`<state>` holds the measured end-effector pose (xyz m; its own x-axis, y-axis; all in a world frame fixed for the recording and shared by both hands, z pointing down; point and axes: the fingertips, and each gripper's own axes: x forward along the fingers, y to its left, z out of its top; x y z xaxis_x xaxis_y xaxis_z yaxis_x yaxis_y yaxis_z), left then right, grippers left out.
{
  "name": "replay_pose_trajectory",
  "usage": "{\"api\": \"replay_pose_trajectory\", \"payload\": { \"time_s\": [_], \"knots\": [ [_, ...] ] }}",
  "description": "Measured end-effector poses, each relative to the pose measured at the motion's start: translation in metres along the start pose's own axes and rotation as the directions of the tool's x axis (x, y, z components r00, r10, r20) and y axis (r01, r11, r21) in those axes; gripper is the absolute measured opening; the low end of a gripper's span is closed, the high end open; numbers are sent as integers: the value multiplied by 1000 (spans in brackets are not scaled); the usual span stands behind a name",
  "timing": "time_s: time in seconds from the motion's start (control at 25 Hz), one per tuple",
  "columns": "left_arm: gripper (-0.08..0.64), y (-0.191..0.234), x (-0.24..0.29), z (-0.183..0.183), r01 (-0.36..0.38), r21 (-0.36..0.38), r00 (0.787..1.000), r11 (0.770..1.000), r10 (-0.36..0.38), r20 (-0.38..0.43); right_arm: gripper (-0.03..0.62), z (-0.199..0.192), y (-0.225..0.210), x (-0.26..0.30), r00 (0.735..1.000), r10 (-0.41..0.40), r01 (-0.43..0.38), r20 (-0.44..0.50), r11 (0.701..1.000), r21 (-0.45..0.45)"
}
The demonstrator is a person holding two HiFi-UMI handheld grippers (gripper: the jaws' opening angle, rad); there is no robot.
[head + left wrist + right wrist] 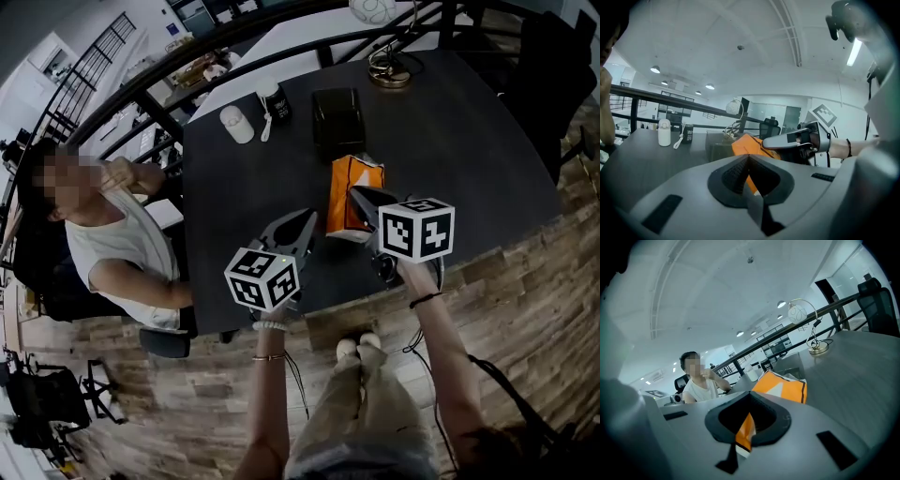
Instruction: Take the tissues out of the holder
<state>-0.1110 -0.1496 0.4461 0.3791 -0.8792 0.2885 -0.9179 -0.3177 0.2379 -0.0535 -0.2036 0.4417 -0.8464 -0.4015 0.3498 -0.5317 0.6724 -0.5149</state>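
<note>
An orange tissue pack [349, 187] lies on the dark table [469, 150], just in front of the black tissue holder [337, 116]. My right gripper [362, 201] is shut on the pack's near end; in the right gripper view, orange wrapper [746, 430] shows between its jaws and the rest of the pack [783, 386] stretches beyond. My left gripper [307, 221] is shut with nothing in it, just left of the pack. In the left gripper view, the pack [746, 145] and the right gripper [787, 140] lie ahead of the shut jaws, with the holder [717, 146] behind them.
A white bottle [236, 124] and a small dark bottle [276, 101] stand at the table's far left. A lamp base [389, 73] sits at the back. A person [112, 246] sits at the left side. The table's near edge [375, 305] runs under my grippers.
</note>
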Motion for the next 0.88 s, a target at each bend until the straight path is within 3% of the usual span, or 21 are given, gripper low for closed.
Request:
{"api": "replay_pose_trajectory", "payload": {
  "time_s": [0.6,0.88],
  "knots": [
    [8,12,2,-33,4,-33,998,999,-6,-62,14,-52,-12,40,990,-47,48,-132,999,2],
    [8,20,-2,-41,-10,-52,997,999,6,-74,14,-66,-5,56,986,-19,23,-166,1000,22]
  ]
}}
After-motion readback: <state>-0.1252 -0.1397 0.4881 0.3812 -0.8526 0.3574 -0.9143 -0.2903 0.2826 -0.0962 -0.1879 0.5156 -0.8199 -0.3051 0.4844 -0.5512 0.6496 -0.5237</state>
